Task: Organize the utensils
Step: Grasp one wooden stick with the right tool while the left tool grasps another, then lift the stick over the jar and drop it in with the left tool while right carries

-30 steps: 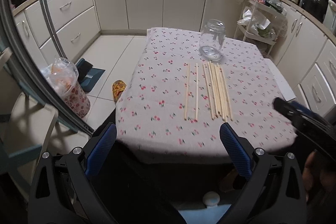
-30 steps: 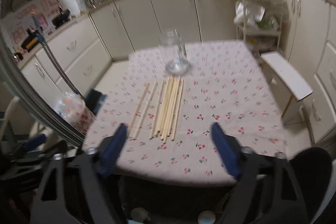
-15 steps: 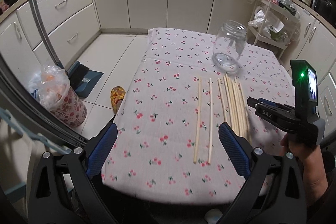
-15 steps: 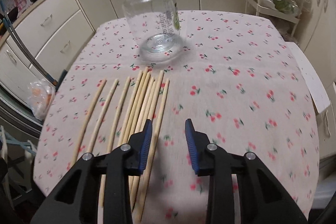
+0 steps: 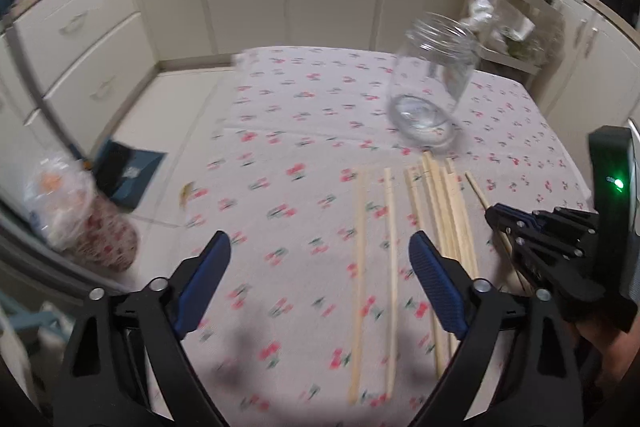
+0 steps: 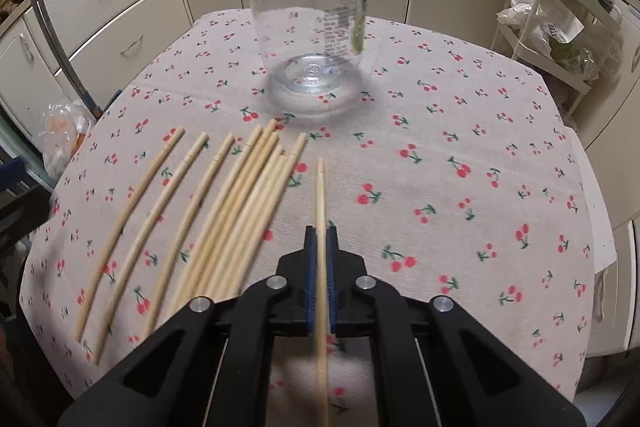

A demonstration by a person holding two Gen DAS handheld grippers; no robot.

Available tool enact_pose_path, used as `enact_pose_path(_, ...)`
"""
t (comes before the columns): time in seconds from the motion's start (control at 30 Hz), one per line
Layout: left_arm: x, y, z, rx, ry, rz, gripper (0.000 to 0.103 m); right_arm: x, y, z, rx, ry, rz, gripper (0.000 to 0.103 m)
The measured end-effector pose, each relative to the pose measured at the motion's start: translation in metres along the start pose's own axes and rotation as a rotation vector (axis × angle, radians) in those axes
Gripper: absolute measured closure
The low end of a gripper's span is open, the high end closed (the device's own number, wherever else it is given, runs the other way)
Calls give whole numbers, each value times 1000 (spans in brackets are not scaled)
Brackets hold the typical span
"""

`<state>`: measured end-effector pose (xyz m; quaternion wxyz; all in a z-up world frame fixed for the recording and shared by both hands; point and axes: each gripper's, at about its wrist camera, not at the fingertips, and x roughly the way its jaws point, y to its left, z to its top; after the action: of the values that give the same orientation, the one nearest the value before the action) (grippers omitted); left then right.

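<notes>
Several wooden chopsticks [image 6: 240, 203] lie side by side on the cherry-print tablecloth [image 6: 460, 155], pointing toward a clear empty glass jar [image 6: 308, 27] standing upright behind them. My right gripper [image 6: 320, 239] is shut on one chopstick [image 6: 321, 195], the rightmost one, which runs between the blue pads. In the left wrist view the chopsticks [image 5: 432, 211] lie ahead and to the right, with the jar [image 5: 434, 83] beyond. My left gripper [image 5: 320, 255] is open and empty above the cloth, left of the chopsticks. The right gripper [image 5: 500, 219] shows at the right edge.
Cream kitchen cabinets [image 6: 120, 11] ring the table. A wire rack with bags [image 6: 560, 27] stands at the right. A bin with a plastic bag [image 5: 76, 207] and a dark mat [image 5: 128, 171] are on the floor at the left.
My right gripper moved forward and down and closed on the rightmost chopstick. My left gripper moved closer over the table and stayed open.
</notes>
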<state>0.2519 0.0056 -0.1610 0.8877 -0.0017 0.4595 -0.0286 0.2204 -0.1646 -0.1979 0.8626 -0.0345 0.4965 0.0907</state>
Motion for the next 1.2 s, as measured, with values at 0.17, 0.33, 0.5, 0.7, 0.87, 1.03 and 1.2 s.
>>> enact_pose_path(0.17, 34, -12, 9, 39, 37, 26, 34, -3, -9, -5, 29, -11, 37, 97)
enact_pose_path(0.33, 63, -17, 11, 57, 94, 56, 59, -3, -14, -6, 42, -24, 63, 97)
enact_pose_path(0.5, 74, -22, 12, 77, 98, 64, 67, -2, -13, -7, 30, -28, 70, 97)
enact_pose_path(0.7, 81, -29, 23, 122, 123, 93, 69, -1, -13, -5, 16, -2, 85, 97)
enact_pose_path(0.87, 88, -32, 34, 167, 167, 45, 96, -1, -11, -3, -4, 1, 84, 97)
enact_pose_path(1.03, 69, -27, 51, 133, 160, -70, 98, -1, -23, -3, 83, 7, 162, 97)
enact_pose_path(1.2, 4, -18, 91, 65, -80, -165, 98, 3, -35, -3, 179, 13, 242, 97)
